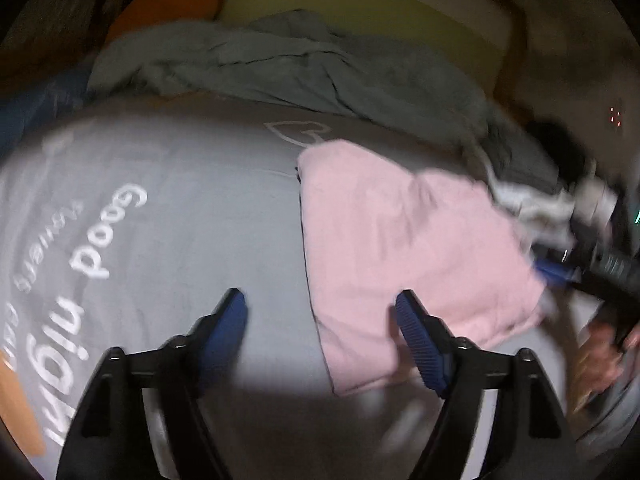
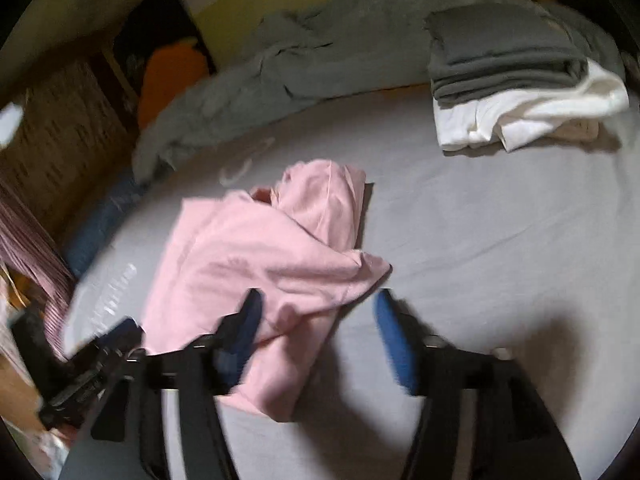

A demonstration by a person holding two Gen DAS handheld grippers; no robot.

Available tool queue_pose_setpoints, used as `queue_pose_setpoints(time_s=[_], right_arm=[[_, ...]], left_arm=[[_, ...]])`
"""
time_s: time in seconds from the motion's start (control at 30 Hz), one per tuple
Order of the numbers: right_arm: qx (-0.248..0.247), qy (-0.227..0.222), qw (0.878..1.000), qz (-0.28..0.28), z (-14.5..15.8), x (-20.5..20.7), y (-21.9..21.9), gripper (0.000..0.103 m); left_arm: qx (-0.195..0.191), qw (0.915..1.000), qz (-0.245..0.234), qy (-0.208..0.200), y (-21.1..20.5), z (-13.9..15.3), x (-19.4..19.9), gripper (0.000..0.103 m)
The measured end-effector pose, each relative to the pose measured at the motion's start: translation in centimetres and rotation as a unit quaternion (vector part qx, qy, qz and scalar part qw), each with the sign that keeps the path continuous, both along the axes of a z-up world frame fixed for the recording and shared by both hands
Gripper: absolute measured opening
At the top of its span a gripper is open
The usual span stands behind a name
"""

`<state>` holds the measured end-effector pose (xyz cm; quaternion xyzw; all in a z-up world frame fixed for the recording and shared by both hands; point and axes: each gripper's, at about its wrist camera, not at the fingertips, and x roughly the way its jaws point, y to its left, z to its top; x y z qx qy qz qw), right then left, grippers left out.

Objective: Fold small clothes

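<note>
A pink garment [image 1: 404, 248] lies partly folded on the grey bed sheet [image 1: 180, 240]. In the right wrist view the pink garment [image 2: 260, 264] looks bunched, with one layer folded over. My left gripper [image 1: 320, 312] is open and empty, low over the sheet, with its right finger at the garment's near edge. My right gripper [image 2: 316, 312] is open and empty above the garment's right corner. The right gripper also shows in the left wrist view [image 1: 556, 272] at the garment's far right edge.
A stack of folded clothes, dark grey [image 2: 500, 52] on white [image 2: 532, 116], sits at the back right of the bed. A crumpled grey-green blanket [image 1: 288, 64] lies along the back. An orange pillow [image 2: 172, 76] is at the back left. The sheet carries white "Good night" lettering [image 1: 92, 264].
</note>
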<state>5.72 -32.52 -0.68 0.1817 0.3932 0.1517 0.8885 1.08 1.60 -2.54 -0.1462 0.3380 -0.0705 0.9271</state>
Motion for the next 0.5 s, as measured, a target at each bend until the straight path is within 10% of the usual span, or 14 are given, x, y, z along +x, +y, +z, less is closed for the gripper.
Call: queue_pose_setpoints(time_s=[0.1,0.23,0.5], right_arm=[[0.094,0.047,0.994,-0.001,-1.8,1.7,-1.0,0.077],[0.174,0.048,0.984,0.008,-2.6,3.2,-1.4,0.081],[0.076,0.012,0.996,0.054,-2.4,4.1,3.8,0.083]], left_arm=[[-0.054,0.9984,-0.005,0.015,0.9,-0.3,0.6,0.076],[-0.036,0.9990,-0.014,0.022,0.0,-0.7,1.0,0.076],[0.035,0.9982,-0.035,0.035,-2.4,-1.1,2.4,0.088]])
